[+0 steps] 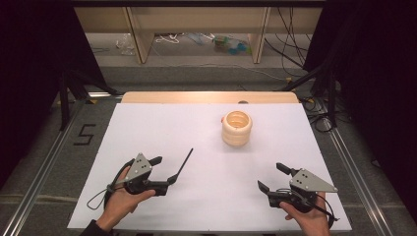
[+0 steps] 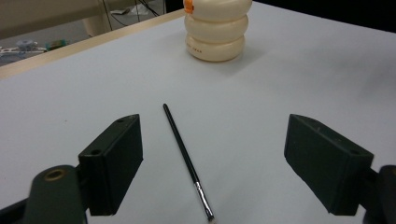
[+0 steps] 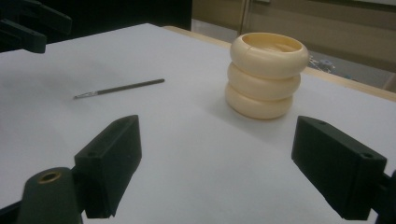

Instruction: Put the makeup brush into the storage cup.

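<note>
High view looks down on a white desk [image 1: 162,128] with a person's hands coming in from the bottom edge, each holding a gripper; the left gripper [image 1: 163,170] sits near the front-left of the desk with its jaws spread apart, holding nothing; the right gripper [image 1: 273,177] sits near the front-right, its jaws likewise spread and holding nothing. A thin black brush [image 1: 184,163] lies flat on the desk just beside the left gripper, its handle running away toward the middle of the desk; a cream holder [image 1: 236,128] shaped like three stacked rings stands upright farther back, right of centre, well apart from both grippers, with a small orange spot at its far-left rim.

Left gripper view has the brush [image 2: 186,160] lying on the desk between the two black jaws, touching neither; its metal ferrule and pale tip point toward the camera, its black handle points toward the holder [image 2: 215,29], which stands beyond it.

Right gripper view shows the holder [image 3: 266,74] ahead and between the open jaws, its top open and hollow; the brush [image 3: 119,88] lies to its left, well apart from it, with the left gripper's dark jaws at the upper-left corner.
</note>
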A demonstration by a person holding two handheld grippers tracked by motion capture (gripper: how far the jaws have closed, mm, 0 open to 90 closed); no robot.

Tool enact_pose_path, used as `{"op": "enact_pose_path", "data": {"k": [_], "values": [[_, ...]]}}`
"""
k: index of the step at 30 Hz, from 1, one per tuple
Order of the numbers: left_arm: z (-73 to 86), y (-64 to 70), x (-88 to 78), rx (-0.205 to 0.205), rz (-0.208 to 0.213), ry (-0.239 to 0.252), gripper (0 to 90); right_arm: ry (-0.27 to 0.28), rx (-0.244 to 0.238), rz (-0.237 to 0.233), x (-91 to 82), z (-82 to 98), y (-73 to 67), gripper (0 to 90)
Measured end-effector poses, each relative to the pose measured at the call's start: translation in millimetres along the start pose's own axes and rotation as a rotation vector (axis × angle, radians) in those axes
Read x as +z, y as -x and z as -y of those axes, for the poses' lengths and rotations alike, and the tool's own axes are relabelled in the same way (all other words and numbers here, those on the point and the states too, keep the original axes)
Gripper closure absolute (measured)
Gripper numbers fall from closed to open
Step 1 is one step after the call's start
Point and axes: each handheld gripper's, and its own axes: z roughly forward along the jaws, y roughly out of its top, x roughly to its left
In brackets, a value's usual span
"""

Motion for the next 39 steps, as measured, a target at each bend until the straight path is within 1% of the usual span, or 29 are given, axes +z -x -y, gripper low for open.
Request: {"op": "enact_pose_path", "data": {"k": [2,3,4,5,6,8,9,10,11,12,15,16,17,19,21,22,23,24,28,29,30,31,33,34,35,36,37,38,39], "values": [[-2.0,-1.3,0.9,0.014,-0.008,-0.009,19.4,0.006,-0.01,-0.001,2.9,0.0,0.1,17.0],[-3.5,-2.3,0.8,0.026,-0.019,-0.018,19.8,-0.015,-0.006,-0.006,2.7,-0.4,0.0,17.0],[-5.3,-3.3,1.5,0.022,-0.027,-0.023,20.1,-0.023,-0.002,-0.014,3.1,-0.9,-0.1,17.1],[-7.3,-4.8,2.7,0.023,-0.028,-0.024,20.5,0.002,-0.011,-0.011,5.8,-0.6,0.5,17.3],[-8.5,-5.4,3.6,0.011,-0.03,-0.03,21.0,-0.002,0.001,-0.015,5.9,-0.8,-0.5,17.4],[-10.2,-5.5,5.4,-0.004,-0.029,-0.038,21.6,0.007,-0.013,-0.013,6.6,-1.2,0.5,17.5],[-14.0,-7.5,9.6,0.023,-0.036,-0.069,22.4,0.002,-0.014,-0.021,7.2,-1.9,0.7,17.5],[-14.0,-7.5,9.6,0.023,-0.036,-0.069,23.5,0.002,-0.014,-0.021,7.2,-1.9,0.7,17.5],[-17.2,-7.9,15.4,0.038,-0.042,-0.108,24.5,0.003,-0.017,-0.022,8.0,-1.8,0.6,17.4],[-17.2,-7.9,15.4,0.038,-0.042,-0.108,24.8,0.003,-0.017,-0.022,8.0,-1.8,0.6,17.4],[-20.3,-8.5,23.4,0.052,-0.02,-0.173,25.8,-0.001,-0.017,-0.03,8.2,-2.5,0.3,17.5],[-21.1,-8.3,27.9,0.071,-0.018,-0.205,26.7,-0.014,-0.016,-0.029,7.1,-2.7,-0.5,17.4],[-21.1,-8.3,27.9,0.071,-0.018,-0.205,26.8,-0.018,-0.018,-0.028,6.9,-2.5,-0.4,17.4],[-23.6,-8.7,33.3,0.053,-0.011,-0.234,27.9,-0.005,-0.015,-0.031,8.2,-2.2,-0.3,17.4],[-28.3,-12.3,35.8,0.099,-0.004,-0.275,28.0,0.001,-0.015,-0.03,8.9,-1.8,-0.5,17.5],[-30.3,-12.4,38.4,0.099,-0.013,-0.283,27.9,-0.011,-0.001,-0.038,8.5,-1.5,-1.4,17.5],[-30.3,-12.4,38.4,0.099,-0.013,-0.283,28.0,-0.008,-0.016,-0.036,8.5,-1.7,-0.1,17.4],[-35.6,-13.9,43.9,0.094,-0.016,-0.304,28.3,-0.006,-0.013,-0.037,8.5,-1.9,-0.2,17.5],[-42.0,-15.6,50.1,0.106,-0.012,-0.324,28.9,-0.012,0.002,-0.046,8.5,-1.4,-2.0,17.4],[-44.6,-17.3,55.2,0.091,-0.017,-0.336,29.1,-0.02,0.003,-0.049,7.7,-1.4,-1.6,17.4],[-44.6,-17.3,55.2,0.091,-0.017,-0.336,29.0,-0.02,0.003,-0.049,7.7,-1.4,-1.6,17.4],[-45.0,-17.4,60.7,0.072,-0.012,-0.366,28.8,-0.007,-0.016,-0.039,8.1,-1.6,-0.2,17.5],[-45.4,-17.7,62.6,0.077,-0.012,-0.376,29.3,-0.007,-0.014,-0.042,8.0,-1.6,-0.5,17.4],[-45.5,-17.3,64.3,0.069,-0.023,-0.384,29.3,-0.008,-0.017,-0.041,8.1,-1.4,-0.3,17.4],[-44.6,-18.1,68.7,0.069,-0.02,-0.4,29.1,-0.02,0.001,-0.049,7.5,-1.4,-1.4,17.5],[-44.6,-18.1,68.7,0.069,-0.02,-0.4,28.8,-0.02,0.001,-0.049,7.5,-1.4,-1.4,17.5],[-43.8,-18.9,72.0,0.078,-0.01,-0.437,29.2,-0.005,-0.009,-0.045,8.8,-1.4,-1.5,17.4],[-43.8,-18.9,72.0,0.078,-0.01,-0.437,29.6,-0.005,-0.009,-0.045,8.8,-1.4,-1.5,17.4],[-44.1,-20.0,73.0,0.096,-0.012,-0.462,29.7,-0.013,-0.02,-0.044,8.9,-0.9,-1.0,17.4]]}}
